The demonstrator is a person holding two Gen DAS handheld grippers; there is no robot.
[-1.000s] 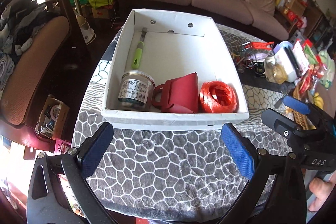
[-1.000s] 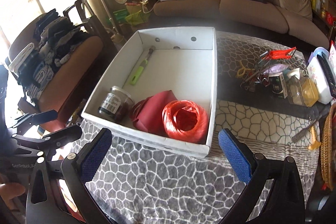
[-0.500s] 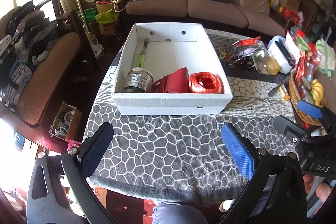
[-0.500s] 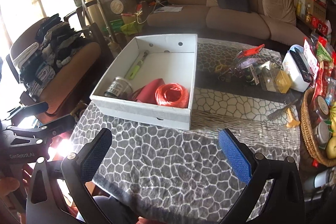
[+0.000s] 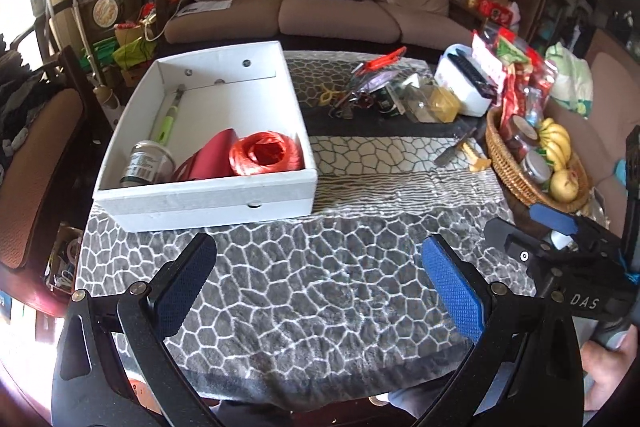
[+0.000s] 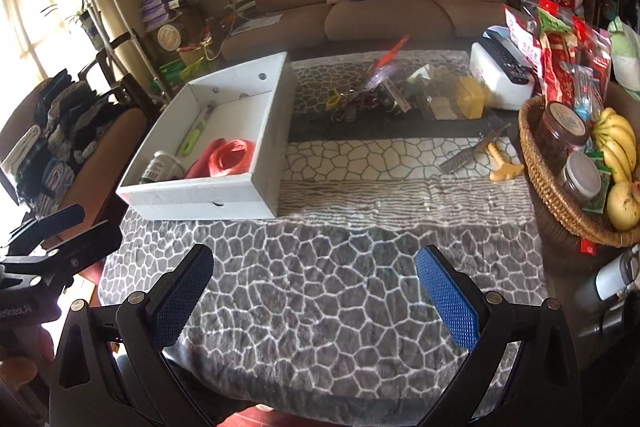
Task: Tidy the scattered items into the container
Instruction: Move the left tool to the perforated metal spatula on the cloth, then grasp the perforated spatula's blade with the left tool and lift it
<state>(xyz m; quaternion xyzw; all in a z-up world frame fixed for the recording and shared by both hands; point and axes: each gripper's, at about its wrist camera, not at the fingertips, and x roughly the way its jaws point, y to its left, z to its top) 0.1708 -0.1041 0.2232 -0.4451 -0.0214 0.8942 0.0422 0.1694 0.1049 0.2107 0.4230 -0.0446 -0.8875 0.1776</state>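
In the left wrist view the jaws of the left gripper (image 5: 320,283) stood wide and empty above a grey blanket (image 5: 320,291) with a white cobble pattern that covered the table. A brown sofa (image 5: 320,3) ran along the far wall at 12 o'clock. The white box (image 5: 208,195) sat at 11 o'clock, holding a red twine roll (image 5: 264,157), a folded red piece (image 5: 210,159), a glass jar (image 5: 150,163) and a green-handled tool (image 5: 167,125). Half a second before, the box had been straight ahead and farther off; now it lay nearer and to the left. At 2 o'clock a wicker basket (image 5: 516,183) held bananas (image 5: 554,143), with the right gripper (image 5: 560,227) just before it; a clutter of small goods lay at 1 o'clock.

In the right wrist view the right gripper (image 6: 316,299) also had its jaws wide with nothing between them, over the same blanket (image 6: 320,287). The box (image 6: 192,199) lay at 10 o'clock, and the basket (image 6: 536,163), earlier at the frame's edge, stood fuller at 2 o'clock. A yellow-handled tool (image 6: 492,163) lay on the blanket between box and basket. The left gripper (image 6: 60,239) showed at 9 o'clock.
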